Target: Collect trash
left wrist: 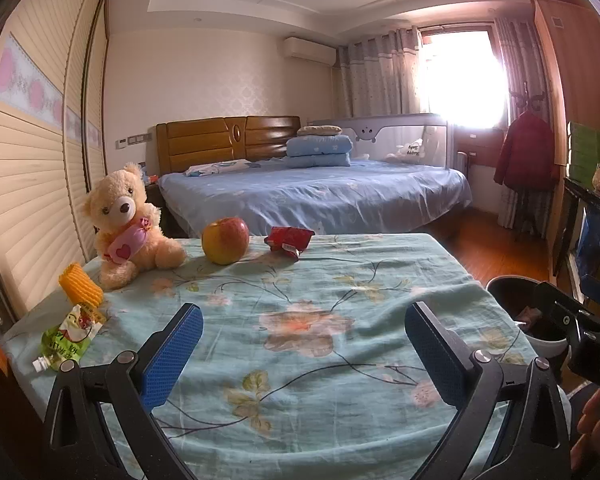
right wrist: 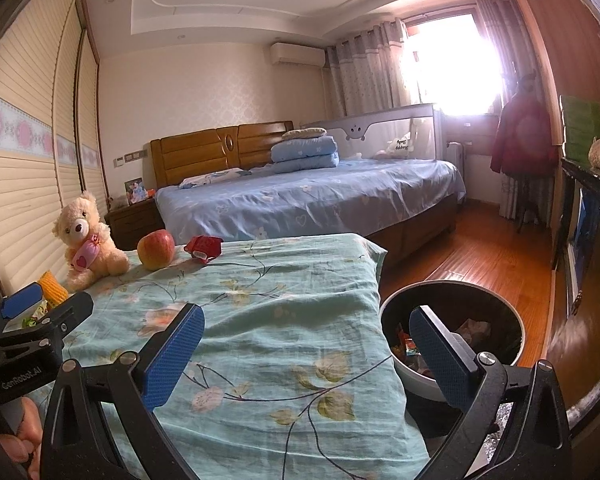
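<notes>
A red crumpled wrapper (left wrist: 289, 240) (right wrist: 204, 247) lies at the far edge of the flowered tablecloth (left wrist: 320, 320). A green drink pouch (left wrist: 70, 334) and a yellow foam net (left wrist: 80, 285) (right wrist: 52, 287) lie at the table's left edge. A round bin (right wrist: 452, 336) (left wrist: 532, 316) with wrappers inside stands on the floor right of the table. My left gripper (left wrist: 304, 344) is open and empty above the near table. My right gripper (right wrist: 306, 348) is open and empty, over the table's right edge, its right finger above the bin.
A teddy bear (left wrist: 126, 224) and an apple (left wrist: 225, 241) sit at the table's far left. A blue bed (left wrist: 316, 192) stands behind, a wooden floor (right wrist: 472, 248) to the right, and a dark cabinet (right wrist: 596, 240) along the right wall.
</notes>
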A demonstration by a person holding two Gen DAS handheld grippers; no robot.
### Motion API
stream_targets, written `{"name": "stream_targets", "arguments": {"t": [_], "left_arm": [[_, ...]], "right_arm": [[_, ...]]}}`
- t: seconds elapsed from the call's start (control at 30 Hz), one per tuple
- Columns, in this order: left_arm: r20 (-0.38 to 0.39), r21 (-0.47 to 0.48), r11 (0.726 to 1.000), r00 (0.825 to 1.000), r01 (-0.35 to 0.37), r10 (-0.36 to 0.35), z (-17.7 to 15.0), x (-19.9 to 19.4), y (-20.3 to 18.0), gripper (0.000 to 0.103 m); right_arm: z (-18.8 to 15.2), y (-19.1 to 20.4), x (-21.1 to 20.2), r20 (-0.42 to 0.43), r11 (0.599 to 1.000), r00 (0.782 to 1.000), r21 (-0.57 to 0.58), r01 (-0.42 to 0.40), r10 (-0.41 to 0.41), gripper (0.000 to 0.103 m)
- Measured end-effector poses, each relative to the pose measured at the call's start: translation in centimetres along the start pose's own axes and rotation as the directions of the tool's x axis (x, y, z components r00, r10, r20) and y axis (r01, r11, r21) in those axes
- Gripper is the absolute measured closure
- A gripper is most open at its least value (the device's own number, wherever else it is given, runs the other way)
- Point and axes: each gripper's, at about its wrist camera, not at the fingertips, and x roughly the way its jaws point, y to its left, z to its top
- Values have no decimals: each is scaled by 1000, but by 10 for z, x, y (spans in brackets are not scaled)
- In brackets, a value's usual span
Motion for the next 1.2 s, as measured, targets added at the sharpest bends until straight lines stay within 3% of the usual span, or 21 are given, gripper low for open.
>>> {"name": "stream_targets", "arguments": {"t": [1.2], "left_arm": [[-14, 3, 1000, 1000, 2, -2, -1, 3, 2, 1]], "right_arm": [[0, 6, 0, -9, 1000, 1000, -3, -10, 10, 0]]}}
